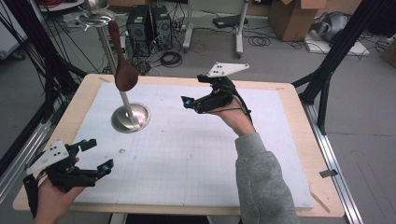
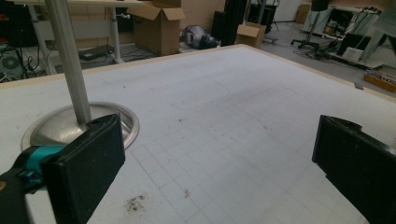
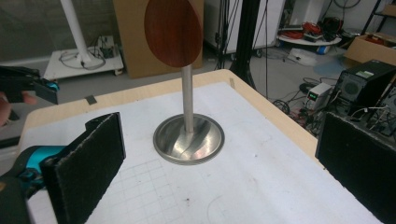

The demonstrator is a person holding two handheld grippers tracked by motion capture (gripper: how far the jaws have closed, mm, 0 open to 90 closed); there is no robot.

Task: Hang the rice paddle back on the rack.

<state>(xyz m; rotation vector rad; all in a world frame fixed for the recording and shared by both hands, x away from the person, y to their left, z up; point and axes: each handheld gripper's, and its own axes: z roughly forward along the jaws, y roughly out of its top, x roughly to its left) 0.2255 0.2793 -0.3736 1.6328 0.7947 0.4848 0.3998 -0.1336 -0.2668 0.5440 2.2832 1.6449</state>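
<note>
Brown spoon [image 1: 125, 70] hangs on steel stand [image 1: 131, 117]; right tool [image 1: 192, 103], left tool [image 1: 97, 157] jaws apart, empty.

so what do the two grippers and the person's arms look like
Both the left gripper and the right gripper are black with teal accents near the jaws, flat dark pads and a pale grey three-cornered plate on top. A black cable trails from each. The right arm wears a grey sleeve.

Even, soft light — frames slightly blurry (perhaps compression).
</note>
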